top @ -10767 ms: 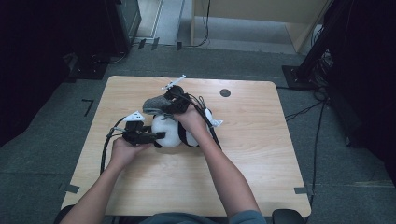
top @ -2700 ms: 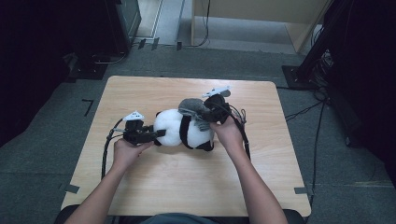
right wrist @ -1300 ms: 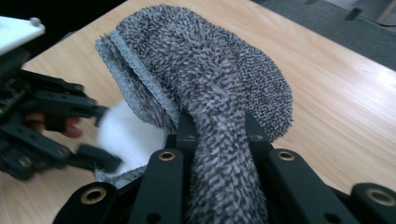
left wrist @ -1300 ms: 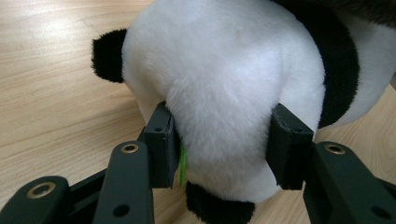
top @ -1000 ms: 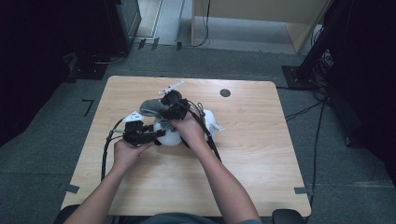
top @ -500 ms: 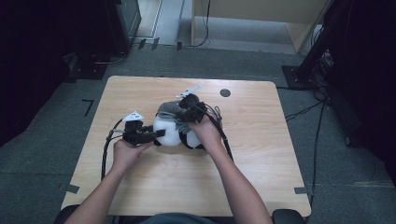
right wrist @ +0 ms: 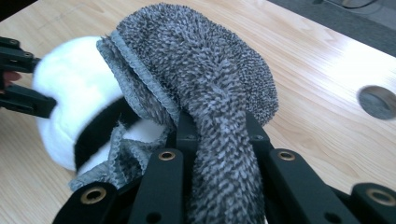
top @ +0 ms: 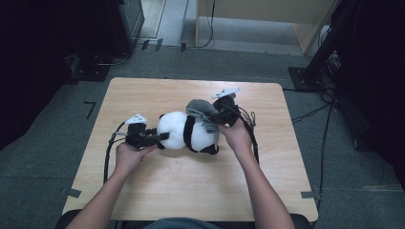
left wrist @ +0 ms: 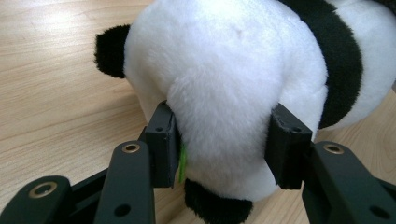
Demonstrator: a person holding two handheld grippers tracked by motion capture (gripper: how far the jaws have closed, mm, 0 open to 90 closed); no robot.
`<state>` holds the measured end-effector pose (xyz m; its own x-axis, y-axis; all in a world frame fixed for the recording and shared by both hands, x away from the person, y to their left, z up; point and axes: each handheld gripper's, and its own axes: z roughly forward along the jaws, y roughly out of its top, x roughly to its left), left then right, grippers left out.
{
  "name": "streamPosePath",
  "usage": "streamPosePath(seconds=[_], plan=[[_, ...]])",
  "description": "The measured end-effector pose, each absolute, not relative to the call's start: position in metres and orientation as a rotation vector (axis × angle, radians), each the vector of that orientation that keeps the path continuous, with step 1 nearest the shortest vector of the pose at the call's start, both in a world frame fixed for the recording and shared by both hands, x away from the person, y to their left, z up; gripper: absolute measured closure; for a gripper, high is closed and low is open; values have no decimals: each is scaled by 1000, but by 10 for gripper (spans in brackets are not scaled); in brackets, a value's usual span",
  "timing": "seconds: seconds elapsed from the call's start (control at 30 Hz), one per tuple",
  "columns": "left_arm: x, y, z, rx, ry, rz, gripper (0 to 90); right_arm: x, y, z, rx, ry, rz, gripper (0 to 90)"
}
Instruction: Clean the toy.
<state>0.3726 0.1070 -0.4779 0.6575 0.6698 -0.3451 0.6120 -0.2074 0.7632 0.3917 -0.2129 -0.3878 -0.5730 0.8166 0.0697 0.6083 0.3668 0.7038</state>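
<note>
A person sits at a wooden table (top: 143, 191), a gripper in each hand. At the left, the left gripper (top: 160, 138) has its jaws part open and pressed into the white rear of a plush panda (top: 184, 132), which lies on its side mid-table. At the right, the right gripper (top: 212, 119) pinches a fold of grey cloth (top: 199, 109) tightly; the cloth drapes over the panda's other end.

Bare table (top: 191, 191) all round; plush panda (top: 179, 129) (mid-table) blocks the middle
</note>
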Motion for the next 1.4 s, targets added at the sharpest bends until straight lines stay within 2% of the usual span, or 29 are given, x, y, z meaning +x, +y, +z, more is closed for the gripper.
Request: streamPosePath(seconds=[0.33,0.6,1.23,1.4], plan=[[368,106,-478,1906,1014,87,525,377,-255,-388,1331,2190,1114,763],[364,103,-479,1896,1020,104,525,371,-252,-423,1354,2203,1161,768],[367,106,-481,1885,1020,83,517,366,-268,-469,1521,2276,1195,773],[368,106,-481,1891,1021,80,516,368,-258,-488,1532,2373,1062,770]])
